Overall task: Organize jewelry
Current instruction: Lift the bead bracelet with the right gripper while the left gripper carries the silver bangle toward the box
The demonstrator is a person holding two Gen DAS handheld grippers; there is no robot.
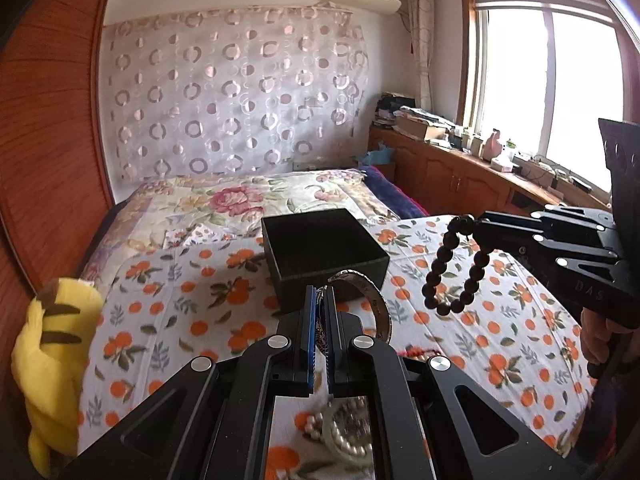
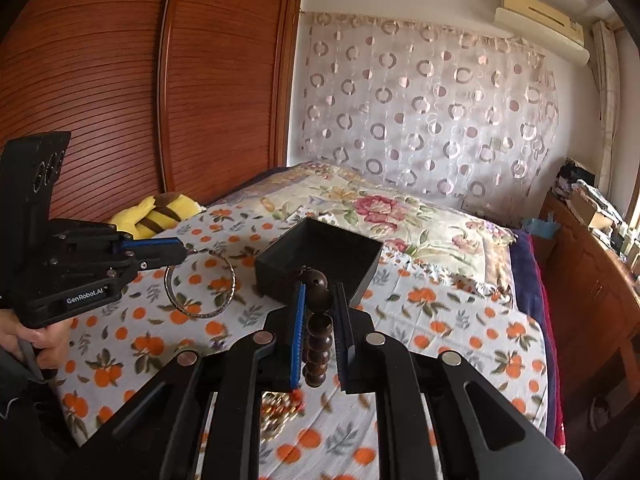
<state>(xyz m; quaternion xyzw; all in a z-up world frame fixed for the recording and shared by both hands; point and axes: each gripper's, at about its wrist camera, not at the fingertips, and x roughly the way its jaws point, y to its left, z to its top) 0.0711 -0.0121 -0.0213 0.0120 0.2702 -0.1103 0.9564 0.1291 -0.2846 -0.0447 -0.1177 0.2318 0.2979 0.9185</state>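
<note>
An open black box sits on the orange-print sheet; it also shows in the right wrist view. My left gripper is shut on a silver bangle and holds it above the sheet just in front of the box; the right wrist view shows it at the left with the bangle hanging. My right gripper is shut on a dark wooden bead bracelet, just short of the box. In the left wrist view that gripper holds the bracelet dangling to the right of the box.
More jewelry, pearls and a ring-shaped piece, lies on the sheet below my left gripper, blurred. A yellow striped plush lies at the bed's left edge. A wooden wardrobe stands on the left, low cabinets on the right.
</note>
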